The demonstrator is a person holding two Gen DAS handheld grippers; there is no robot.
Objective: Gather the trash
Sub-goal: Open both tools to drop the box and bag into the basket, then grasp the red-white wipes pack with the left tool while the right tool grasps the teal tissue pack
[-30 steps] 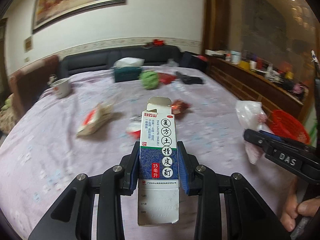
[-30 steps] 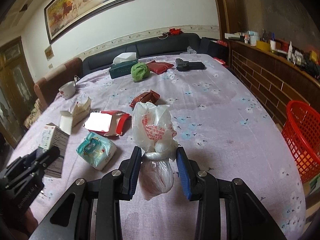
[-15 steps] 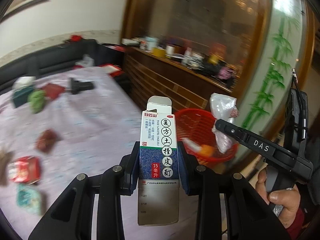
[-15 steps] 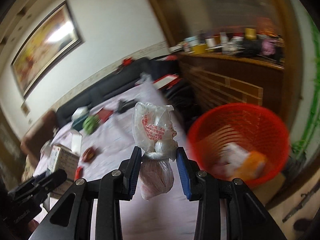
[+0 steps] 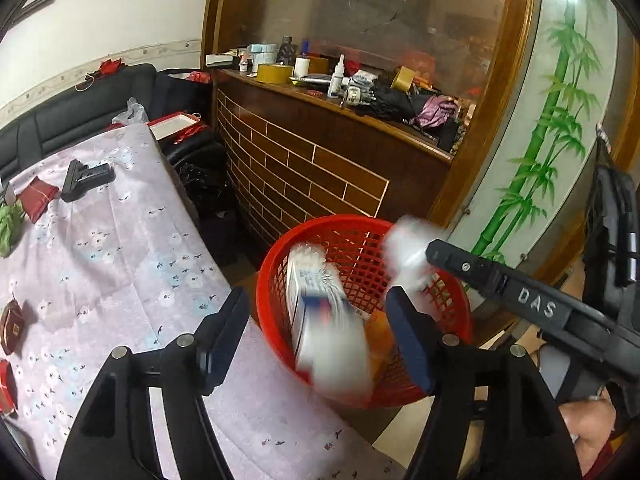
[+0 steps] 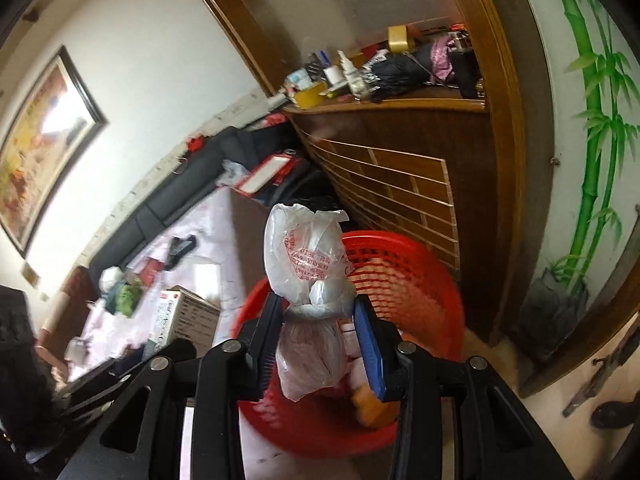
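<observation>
My left gripper [image 5: 320, 320] is open above the red mesh basket [image 5: 280, 276]. The blue and white medicine box [image 5: 324, 320] is blurred between the spread jaws, falling loose toward the basket. My right gripper [image 6: 320, 316] is shut on a knotted white plastic bag [image 6: 308, 264] and holds it over the red basket [image 6: 420, 280]. In the left wrist view the right gripper [image 5: 424, 256] and the bag [image 5: 404, 240] hang over the basket's right rim. The box also shows in the right wrist view [image 6: 188, 320], by the left gripper.
The table with the lilac flowered cloth [image 5: 120, 260] lies left of the basket and carries a black object [image 5: 86, 178], red packets [image 5: 38, 196] and a green lump [image 5: 8, 224]. A wooden cabinet [image 5: 320, 176] with a cluttered shelf stands behind the basket.
Both grippers have swung from the table to over the red basket. My left gripper has opened and let go of the medicine box, which drops. The right gripper still holds the bag.
</observation>
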